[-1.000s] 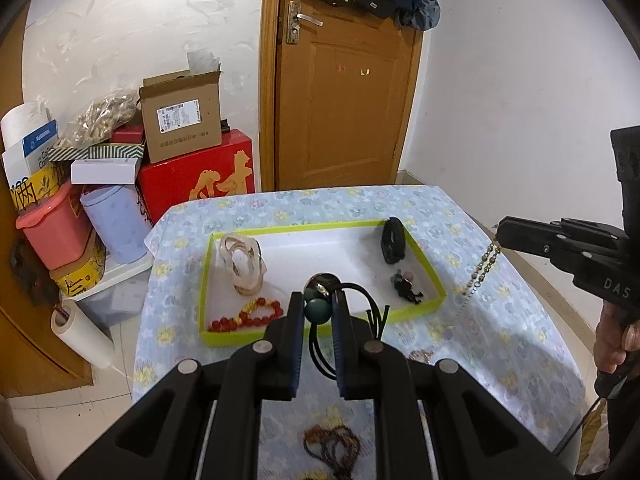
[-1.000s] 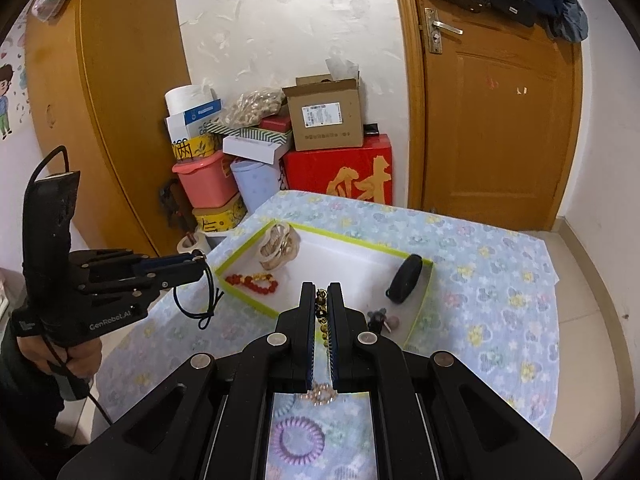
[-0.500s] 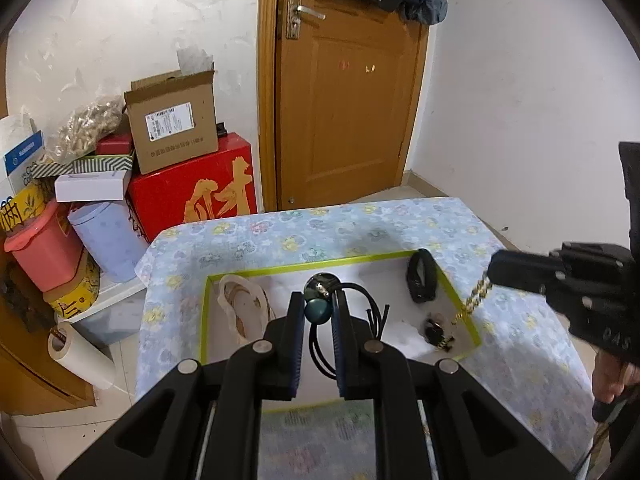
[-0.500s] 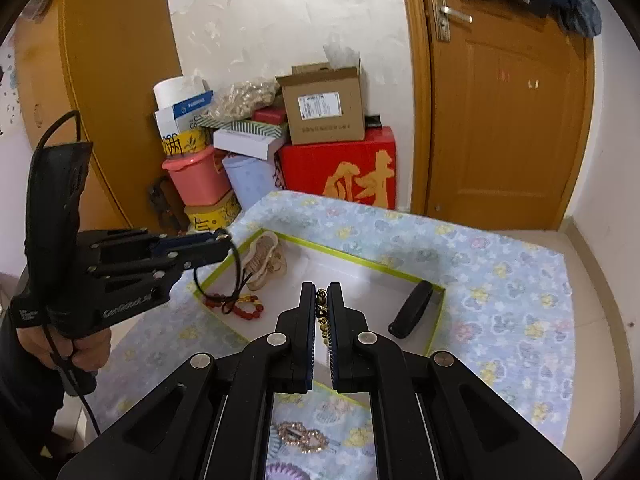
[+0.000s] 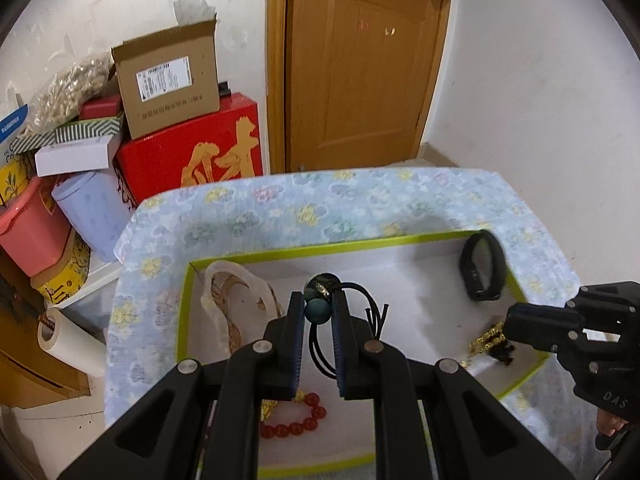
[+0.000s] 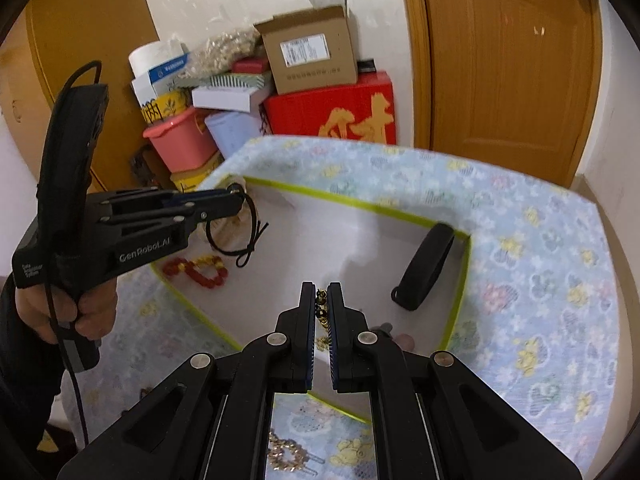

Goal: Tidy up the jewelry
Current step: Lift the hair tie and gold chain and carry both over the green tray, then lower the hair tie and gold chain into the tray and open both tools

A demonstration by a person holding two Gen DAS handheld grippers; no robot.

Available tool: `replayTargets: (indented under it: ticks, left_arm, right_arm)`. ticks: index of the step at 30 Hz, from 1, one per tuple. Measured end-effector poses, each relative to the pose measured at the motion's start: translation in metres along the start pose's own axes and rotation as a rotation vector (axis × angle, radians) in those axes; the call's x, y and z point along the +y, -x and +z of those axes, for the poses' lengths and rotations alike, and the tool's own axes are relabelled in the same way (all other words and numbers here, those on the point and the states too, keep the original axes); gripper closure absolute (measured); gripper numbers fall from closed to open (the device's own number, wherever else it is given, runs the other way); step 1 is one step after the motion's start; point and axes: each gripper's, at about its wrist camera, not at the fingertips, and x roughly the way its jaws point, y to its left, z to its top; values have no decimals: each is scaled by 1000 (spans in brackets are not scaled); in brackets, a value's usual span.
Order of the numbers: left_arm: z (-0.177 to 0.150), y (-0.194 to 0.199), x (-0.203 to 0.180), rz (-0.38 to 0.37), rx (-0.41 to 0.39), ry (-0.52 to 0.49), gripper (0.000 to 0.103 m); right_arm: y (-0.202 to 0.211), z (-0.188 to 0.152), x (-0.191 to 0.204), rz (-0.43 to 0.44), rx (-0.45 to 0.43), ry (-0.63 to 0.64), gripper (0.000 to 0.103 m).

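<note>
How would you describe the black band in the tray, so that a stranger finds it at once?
On the flowered tablecloth sits a white tray with a green rim. The black wristband lies in its far right corner, against the rim. It is the only wide, plain black loop; its neighbours are beads and thin cord.

Black left gripper [image 5: 318,306] with 4 silver screws, blue-edged pads, white "GenRobot.AI" lettering.

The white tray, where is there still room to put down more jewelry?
The tray has bare white floor in its middle, between the red bead bracelet and the black wristband, and along the far wall. The left end is crowded: pale bangles and red beads. The near right corner holds a small dark trinket.
</note>
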Motion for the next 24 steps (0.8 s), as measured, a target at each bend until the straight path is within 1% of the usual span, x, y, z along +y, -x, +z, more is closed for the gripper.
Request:
replayTargets:
  ticks: [4,8,16,19,23,24]
  left_arm:
    - [-2,-14,-1,24,22,-14,89]
    - [-3,-26,0,33,40,-13,89]
    - [-6,-42,0,30,74,-23,89]
    - [-6,-43,-1,21,74,-24,89]
    - [-6,-41,-4,23,73,-34,88]
    - [-6,-40,-5,20,72,-37,87]
  right_arm:
    - [-15,-4,-5,5,29,-5,98]
    - [-25,-7,-11,8,51,-13,98]
    - [-37,-12,-18,8,77,-22,97]
    - [-40,-12,-19,3,93,-24,97]
    - [-39,-13,-18,4,90,-18,85]
    - [-37,-13,-17,5,88,-16,84]
